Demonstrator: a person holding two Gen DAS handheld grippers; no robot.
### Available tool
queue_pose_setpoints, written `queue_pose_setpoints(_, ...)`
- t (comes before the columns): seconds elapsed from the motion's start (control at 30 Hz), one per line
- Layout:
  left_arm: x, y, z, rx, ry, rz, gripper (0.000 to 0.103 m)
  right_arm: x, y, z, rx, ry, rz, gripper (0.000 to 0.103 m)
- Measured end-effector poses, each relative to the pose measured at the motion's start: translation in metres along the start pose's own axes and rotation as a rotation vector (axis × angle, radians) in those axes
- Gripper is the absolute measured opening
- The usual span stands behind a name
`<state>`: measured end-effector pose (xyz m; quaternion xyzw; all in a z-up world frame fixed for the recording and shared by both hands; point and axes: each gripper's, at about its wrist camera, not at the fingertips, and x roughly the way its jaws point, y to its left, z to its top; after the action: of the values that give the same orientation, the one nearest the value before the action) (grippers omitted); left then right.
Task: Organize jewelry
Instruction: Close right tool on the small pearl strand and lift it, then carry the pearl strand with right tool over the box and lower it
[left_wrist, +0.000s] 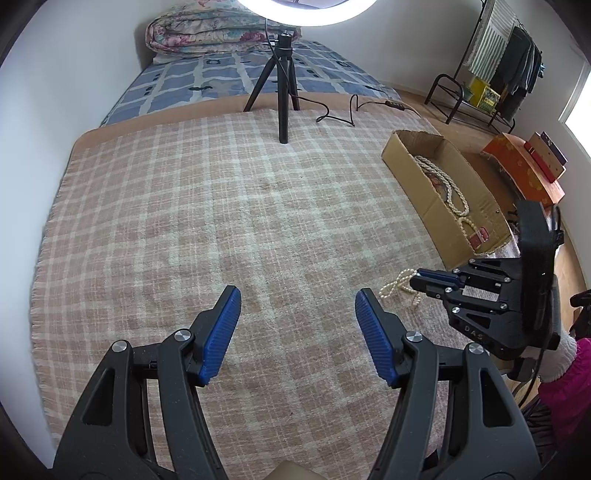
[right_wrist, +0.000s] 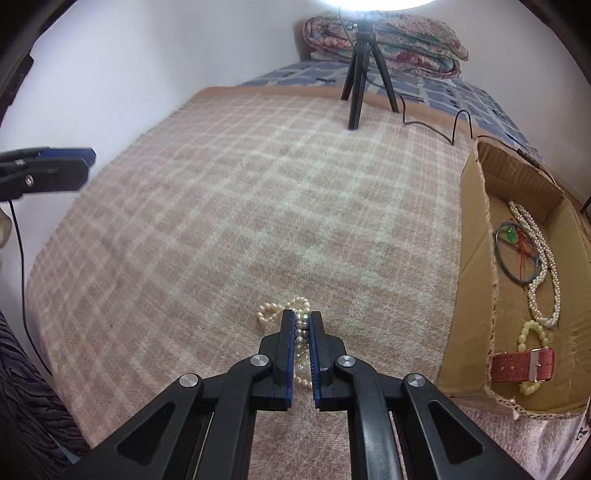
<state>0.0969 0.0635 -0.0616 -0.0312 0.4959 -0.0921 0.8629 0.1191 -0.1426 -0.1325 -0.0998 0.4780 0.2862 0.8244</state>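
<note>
A cream pearl necklace (right_wrist: 275, 312) lies on the checked blanket (right_wrist: 258, 206). My right gripper (right_wrist: 302, 318) is shut on its strands, at blanket level. In the left wrist view the right gripper (left_wrist: 415, 280) shows at the right with the pearl necklace (left_wrist: 395, 286) trailing from its tips. My left gripper (left_wrist: 297, 301) is open and empty above bare blanket, left of the necklace. A cardboard box (right_wrist: 476, 258) at the right holds pearl strands (right_wrist: 543, 258), a pale bead bracelet (right_wrist: 532, 332), a red strap (right_wrist: 522, 365) and a dark bangle (right_wrist: 517, 254).
A black tripod (left_wrist: 282, 88) with a ring light stands at the blanket's far edge, its cable (left_wrist: 336, 114) trailing right. A folded quilt (left_wrist: 207, 33) lies on the bed behind. An orange box (left_wrist: 524, 166) and a clothes rack (left_wrist: 495, 66) stand at the right.
</note>
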Motion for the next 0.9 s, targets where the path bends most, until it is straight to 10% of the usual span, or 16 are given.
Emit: queue_pose_setpoints(0.9, 0.014, -0.015, 0.005, 0.002, 0.024, -0.03, 0.066, -0.095, -0.068, 0.066, 0.158, -0.312, -0.066, 0.005)
